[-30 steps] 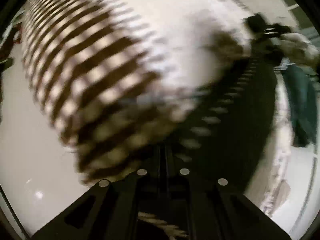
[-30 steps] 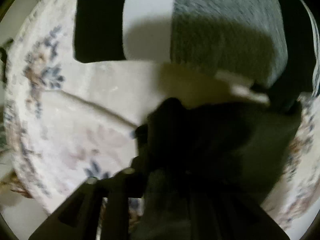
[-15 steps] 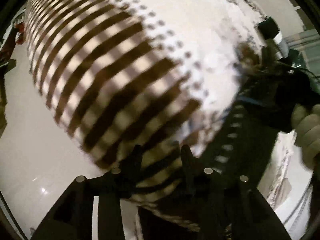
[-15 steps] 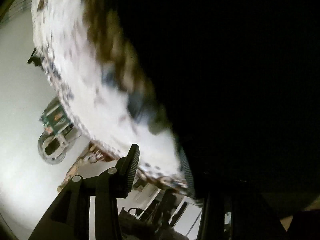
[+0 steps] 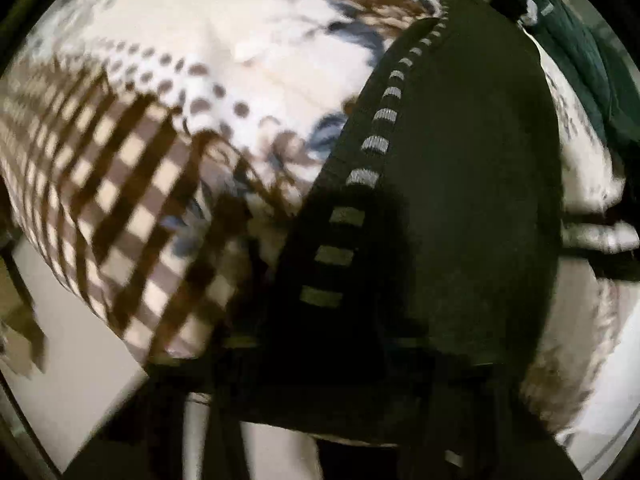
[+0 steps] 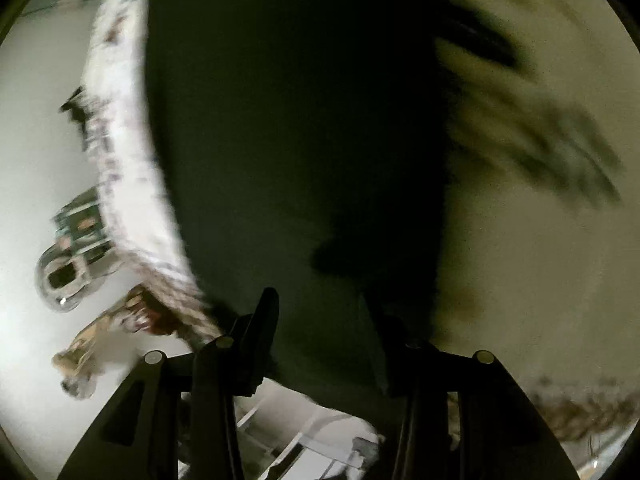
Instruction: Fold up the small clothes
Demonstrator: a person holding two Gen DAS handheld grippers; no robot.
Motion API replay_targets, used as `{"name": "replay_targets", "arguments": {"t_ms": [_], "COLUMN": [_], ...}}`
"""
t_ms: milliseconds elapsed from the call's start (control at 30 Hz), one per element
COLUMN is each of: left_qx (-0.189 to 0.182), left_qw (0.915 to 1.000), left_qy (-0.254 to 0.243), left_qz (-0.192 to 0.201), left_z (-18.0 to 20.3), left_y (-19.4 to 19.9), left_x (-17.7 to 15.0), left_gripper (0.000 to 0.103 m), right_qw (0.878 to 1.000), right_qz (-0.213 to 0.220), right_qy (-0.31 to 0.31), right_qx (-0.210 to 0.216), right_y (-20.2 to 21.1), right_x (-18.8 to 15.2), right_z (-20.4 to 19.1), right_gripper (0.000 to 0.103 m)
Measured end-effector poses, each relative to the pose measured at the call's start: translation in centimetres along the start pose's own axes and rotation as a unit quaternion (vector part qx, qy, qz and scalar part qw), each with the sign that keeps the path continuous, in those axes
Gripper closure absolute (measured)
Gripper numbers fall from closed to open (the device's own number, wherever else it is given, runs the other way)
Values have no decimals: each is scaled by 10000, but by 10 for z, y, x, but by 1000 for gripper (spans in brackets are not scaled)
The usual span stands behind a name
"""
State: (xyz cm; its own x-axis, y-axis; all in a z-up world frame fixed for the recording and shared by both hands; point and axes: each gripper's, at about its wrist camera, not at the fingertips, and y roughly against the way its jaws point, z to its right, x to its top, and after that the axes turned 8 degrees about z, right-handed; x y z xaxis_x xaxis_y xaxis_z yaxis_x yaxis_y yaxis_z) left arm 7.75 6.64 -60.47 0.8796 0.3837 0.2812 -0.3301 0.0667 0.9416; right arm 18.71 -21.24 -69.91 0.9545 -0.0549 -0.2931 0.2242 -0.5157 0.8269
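Floral bedspread (image 5: 280, 32) now under flattened black garment (image 5: 460, 200).

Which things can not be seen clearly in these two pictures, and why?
- Left gripper's jaws: left wrist view, hidden under the black garment.
- Checked cloth: same view, motion-blurred.
- Right wrist view: the black garment fills the middle; the floral cloth is smeared.
- Right gripper: jaws apart, contact unclear.
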Motion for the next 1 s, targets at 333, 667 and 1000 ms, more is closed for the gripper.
{"name": "replay_targets", "arguments": {"t_ms": [333, 667, 1000], "left_qx": [-123, -391, -1054], "left_qw": [9989, 9985, 9933], "left_qy": [-397, -252, -479], "left_qz": [195, -305, -51], "left_z": [-14, -38, 4], "left_y": [41, 21, 33], "left_x": [-2, 3, 91], "left_gripper": [98, 93, 39], "right_qw": [9959, 9958, 9992], "right_qz": [-799, -616, 67], "right_qy": [-65, 387, -180], "right_qx": [424, -551, -352], "right_y": [-64, -78, -7], "right_x": [-99, -130, -45], "right_z": [52, 22, 19], "right_gripper": [74, 94, 50]}}
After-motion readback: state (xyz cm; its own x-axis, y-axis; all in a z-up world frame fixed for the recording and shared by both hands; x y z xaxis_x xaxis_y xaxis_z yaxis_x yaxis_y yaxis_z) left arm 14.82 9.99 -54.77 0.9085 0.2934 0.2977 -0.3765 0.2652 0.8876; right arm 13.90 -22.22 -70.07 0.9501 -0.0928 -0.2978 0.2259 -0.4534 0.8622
